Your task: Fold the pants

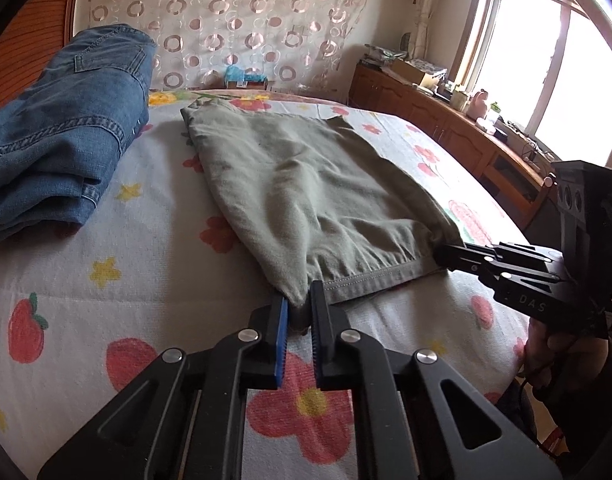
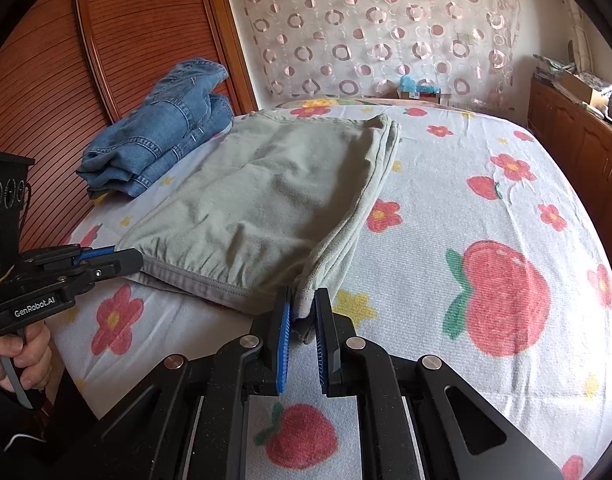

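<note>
A: Grip status?

B: My left gripper is clamped on the near-left hem corner of the green pants; my right gripper pinches the near-right corner, several layers thick.

A: Where are the pants?

B: Half-folded on the bed, mid-mattress.

A: Risks?

B: The thick stack could slip from the right pads, and uneven lifting would skew the fold. Farther back, the folded jeans lie just beside the pants; swinging wide could drag them.
</note>
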A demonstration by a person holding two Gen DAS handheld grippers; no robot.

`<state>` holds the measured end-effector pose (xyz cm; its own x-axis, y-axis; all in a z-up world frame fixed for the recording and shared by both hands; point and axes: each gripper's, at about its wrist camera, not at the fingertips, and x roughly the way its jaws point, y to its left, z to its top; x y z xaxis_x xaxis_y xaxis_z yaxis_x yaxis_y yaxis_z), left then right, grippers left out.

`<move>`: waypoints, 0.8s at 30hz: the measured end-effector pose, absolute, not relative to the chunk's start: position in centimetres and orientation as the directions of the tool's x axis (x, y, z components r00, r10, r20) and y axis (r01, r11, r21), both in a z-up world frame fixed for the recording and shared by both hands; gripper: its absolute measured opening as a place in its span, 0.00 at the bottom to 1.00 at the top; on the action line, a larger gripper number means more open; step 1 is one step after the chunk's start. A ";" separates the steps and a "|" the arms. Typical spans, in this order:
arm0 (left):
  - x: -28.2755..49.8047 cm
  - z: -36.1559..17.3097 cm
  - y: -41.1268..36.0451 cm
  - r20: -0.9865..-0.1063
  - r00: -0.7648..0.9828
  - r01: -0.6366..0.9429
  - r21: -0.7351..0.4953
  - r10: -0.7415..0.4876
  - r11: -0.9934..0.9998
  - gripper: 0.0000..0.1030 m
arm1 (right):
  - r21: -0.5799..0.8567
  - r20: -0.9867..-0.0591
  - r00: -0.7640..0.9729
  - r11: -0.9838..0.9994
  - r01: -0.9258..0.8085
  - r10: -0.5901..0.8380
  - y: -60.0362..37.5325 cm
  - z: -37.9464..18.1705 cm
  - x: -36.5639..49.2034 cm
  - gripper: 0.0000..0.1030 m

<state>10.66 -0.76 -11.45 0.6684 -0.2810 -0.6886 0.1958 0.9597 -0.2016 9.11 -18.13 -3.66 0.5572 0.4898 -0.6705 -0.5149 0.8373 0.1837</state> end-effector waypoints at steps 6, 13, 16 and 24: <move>10.2 -10.3 -0.9 -0.661 0.695 0.204 -0.195 -0.282 0.959 0.10 | 0.186 -0.654 0.560 0.826 -0.533 0.508 -18.4 -2.8 8.8 0.09; 8.7 -7.1 -0.6 -0.602 0.735 0.233 -0.207 -0.311 0.950 0.10 | 0.217 -0.606 0.569 0.804 -0.554 0.556 -19.4 -0.5 7.6 0.09; 8.1 -5.9 -0.5 -0.581 0.747 0.246 -0.209 -0.323 0.946 0.10 | 0.229 -0.590 0.569 0.794 -0.562 0.573 -19.9 0.2 6.8 0.09; 6.7 -3.2 -1.1 -0.534 0.772 0.292 -0.185 -0.345 0.938 0.10 | 0.228 -0.554 0.589 0.788 -0.573 0.589 -21.2 1.8 5.1 0.09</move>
